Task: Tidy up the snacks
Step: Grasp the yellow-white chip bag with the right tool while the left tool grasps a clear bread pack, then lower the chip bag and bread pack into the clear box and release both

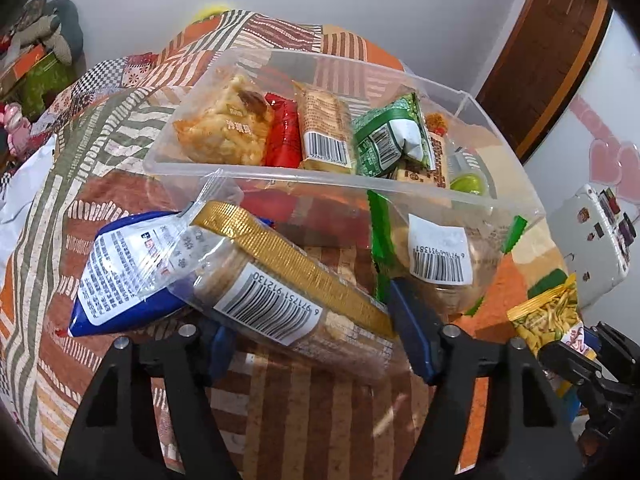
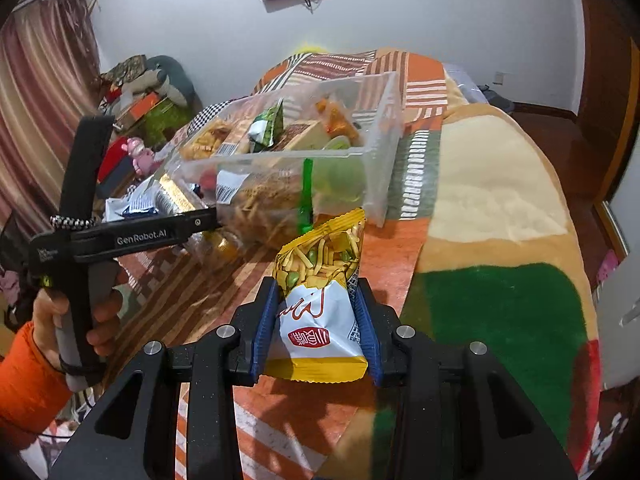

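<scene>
A clear plastic box [image 1: 360, 184] [image 2: 384, 152] sits on the patchwork bedspread and holds several snack packs. In front of it, my left gripper [image 1: 316, 336] is shut on a clear cracker pack [image 1: 280, 292] with a gold strip and a barcode; both blue pads touch its sides. A blue packet [image 1: 116, 272] lies partly under that pack. A green-edged clear pack [image 1: 436, 256] leans on the box front. My right gripper [image 2: 316, 320] is shut on a yellow-and-white snack bag [image 2: 320, 292], raised above the bedspread to the right of the box.
A hand with an orange sleeve [image 2: 24, 380] holds the left gripper's handle [image 2: 80, 240]. Plush toys and boxes [image 1: 40, 40] crowd the far left. A white device [image 1: 596, 232] lies at the right. The bedspread [image 2: 500, 200] stretches right of the box.
</scene>
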The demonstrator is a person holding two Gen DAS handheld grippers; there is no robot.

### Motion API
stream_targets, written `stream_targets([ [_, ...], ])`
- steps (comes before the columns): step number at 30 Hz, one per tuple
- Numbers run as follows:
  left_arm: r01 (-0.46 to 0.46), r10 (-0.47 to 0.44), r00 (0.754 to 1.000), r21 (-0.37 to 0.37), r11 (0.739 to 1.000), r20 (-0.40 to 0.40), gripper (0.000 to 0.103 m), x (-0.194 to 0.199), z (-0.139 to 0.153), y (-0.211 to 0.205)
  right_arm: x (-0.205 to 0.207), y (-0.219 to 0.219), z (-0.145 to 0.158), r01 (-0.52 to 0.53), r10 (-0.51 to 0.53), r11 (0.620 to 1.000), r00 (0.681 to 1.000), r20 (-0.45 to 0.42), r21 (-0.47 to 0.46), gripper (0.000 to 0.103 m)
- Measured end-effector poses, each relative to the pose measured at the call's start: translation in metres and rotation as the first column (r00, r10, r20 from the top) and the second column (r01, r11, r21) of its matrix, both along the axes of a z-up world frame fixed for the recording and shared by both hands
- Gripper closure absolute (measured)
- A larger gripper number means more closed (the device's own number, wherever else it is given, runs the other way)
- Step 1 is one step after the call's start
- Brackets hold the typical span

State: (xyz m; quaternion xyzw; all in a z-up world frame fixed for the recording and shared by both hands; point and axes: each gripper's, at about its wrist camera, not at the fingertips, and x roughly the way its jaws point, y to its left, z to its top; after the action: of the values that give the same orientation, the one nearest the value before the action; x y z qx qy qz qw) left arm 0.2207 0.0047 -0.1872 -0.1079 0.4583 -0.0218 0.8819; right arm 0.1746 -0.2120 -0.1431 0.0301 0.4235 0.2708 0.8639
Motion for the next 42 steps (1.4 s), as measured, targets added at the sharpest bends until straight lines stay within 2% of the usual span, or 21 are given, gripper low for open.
stream_targets([
  [2,-0.004,0.004,1.0,-0.01,1.0,0.006,0.039,-0.002,0.001,0.002,0.001,-0.002,0.001,0.005,-0.005,1.0,1.0,0.003,0.006,0.068],
  [4,0.006,-0.006,1.0,-0.023,1.0,0.011,0.047,-0.007,0.004,0.005,0.002,-0.005,0.003,0.011,-0.011,1.0,1.0,0.007,0.015,0.068],
  [10,0.061,-0.063,0.996,0.03,0.998,0.065,0.06,-0.028,0.023,0.004,0.004,-0.009,0.012,0.028,-0.029,0.999,0.999,0.031,0.032,0.068],
  [16,0.092,-0.095,0.99,0.032,0.995,0.104,0.069,-0.04,0.044,0.006,0.011,-0.011,0.027,0.049,-0.053,0.997,0.996,0.069,0.059,0.068],
  [24,0.076,-0.081,0.985,0.037,0.996,0.151,0.069,-0.04,0.068,0.014,0.022,-0.01,0.05,0.069,-0.084,0.991,0.988,0.132,0.114,0.068],
  [33,0.063,-0.068,0.971,0.03,0.998,0.228,0.069,-0.03,0.108,0.031,0.04,-0.002,0.063,0.085,-0.109,0.986,0.979,0.171,0.146,0.068],
  [42,0.037,-0.062,0.955,0.09,0.995,0.289,0.069,-0.006,0.136,0.037,0.061,0.009,0.065,0.091,-0.12,0.983,0.976,0.18,0.159,0.068],
])
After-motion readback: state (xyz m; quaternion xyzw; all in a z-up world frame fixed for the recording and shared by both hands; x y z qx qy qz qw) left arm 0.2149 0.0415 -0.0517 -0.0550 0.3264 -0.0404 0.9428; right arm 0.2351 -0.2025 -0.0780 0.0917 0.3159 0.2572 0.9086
